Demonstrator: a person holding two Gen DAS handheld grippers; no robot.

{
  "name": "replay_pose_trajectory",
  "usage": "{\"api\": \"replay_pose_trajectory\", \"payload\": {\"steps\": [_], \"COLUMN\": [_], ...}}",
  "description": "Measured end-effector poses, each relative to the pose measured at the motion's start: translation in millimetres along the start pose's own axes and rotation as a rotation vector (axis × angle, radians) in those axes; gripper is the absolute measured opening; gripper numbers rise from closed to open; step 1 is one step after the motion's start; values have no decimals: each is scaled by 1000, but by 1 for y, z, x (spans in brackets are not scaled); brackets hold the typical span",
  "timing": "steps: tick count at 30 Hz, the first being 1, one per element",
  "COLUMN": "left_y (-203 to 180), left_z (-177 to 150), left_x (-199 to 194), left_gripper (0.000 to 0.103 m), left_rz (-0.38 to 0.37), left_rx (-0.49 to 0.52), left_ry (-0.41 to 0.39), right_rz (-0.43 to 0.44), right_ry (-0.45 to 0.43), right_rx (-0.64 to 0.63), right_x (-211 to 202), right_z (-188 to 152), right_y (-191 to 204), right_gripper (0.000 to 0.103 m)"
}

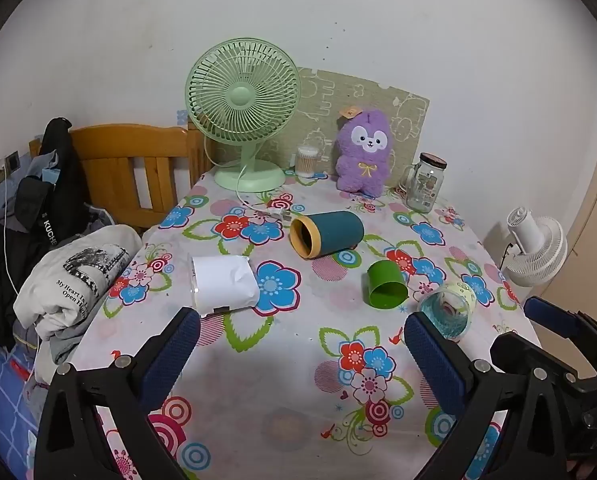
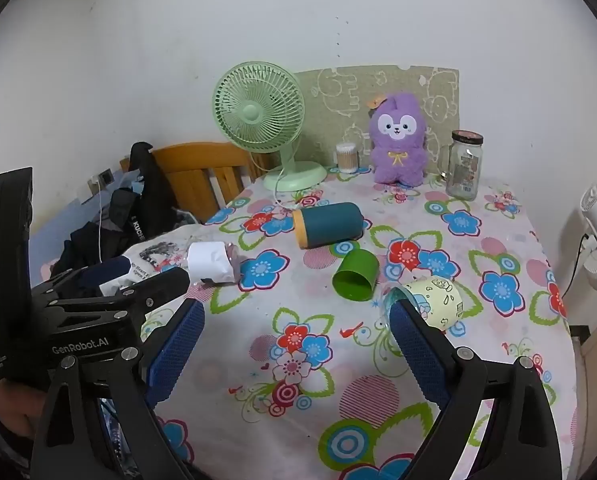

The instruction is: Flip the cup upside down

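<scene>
Far off to the left of the left gripper (image 1: 300,334), a heap of folded clothes (image 1: 70,284) spilling against the flowered tablecloth (image 1: 290,360). Left gripper hovering low over the cloth, fingers spread wide, nothing between the blue pads (image 1: 170,360). Just ahead of its left fingertip, a clear cup wrapped in white paper (image 1: 224,282), lying on its side. Farther ahead, at the back edge, a green desk fan (image 1: 243,114), upright. Straight ahead past mid-table, a teal cup with a yellow rim (image 1: 326,234), on its side, mouth turned left. Nearer and a touch right, a green cup (image 1: 385,283), tipped over, mouth facing the grippers. Beyond those, a purple plush toy (image 1: 364,152) sitting up against the wall, and a glass jar (image 1: 424,182) to its right. Close to the left gripper's right fingertip, a clear cup with a pale yellow sleeve (image 1: 450,310), also on its side. Right gripper (image 2: 296,322) likewise released, fingers wide apart, empty; that yellow-sleeved cup just ahead of its right fingertip. Well off to the right, past the table edge, a white fan (image 1: 538,250).
</scene>
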State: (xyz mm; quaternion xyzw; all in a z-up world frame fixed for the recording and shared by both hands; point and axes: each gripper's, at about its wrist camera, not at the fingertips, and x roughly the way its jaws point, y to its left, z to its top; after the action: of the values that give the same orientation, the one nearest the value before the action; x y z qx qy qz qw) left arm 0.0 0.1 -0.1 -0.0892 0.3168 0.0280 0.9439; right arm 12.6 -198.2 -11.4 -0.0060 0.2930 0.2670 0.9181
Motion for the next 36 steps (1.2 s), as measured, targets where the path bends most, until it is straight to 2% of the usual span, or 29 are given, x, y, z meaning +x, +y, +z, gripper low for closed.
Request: {"api": "replay_pose_trajectory", "payload": {"steps": [36], "left_y": [9], "left_z": [1], "left_x": [-1], "left_gripper": [103], "left_rz": [12], "left_rx": [-5], "left_ry": [6], "right_rz": [-16], "right_ry": [-4], "right_rx": [-11], "right_x": [-5], "right_z": [5], "right_y": [1], "right_gripper": [95]}}
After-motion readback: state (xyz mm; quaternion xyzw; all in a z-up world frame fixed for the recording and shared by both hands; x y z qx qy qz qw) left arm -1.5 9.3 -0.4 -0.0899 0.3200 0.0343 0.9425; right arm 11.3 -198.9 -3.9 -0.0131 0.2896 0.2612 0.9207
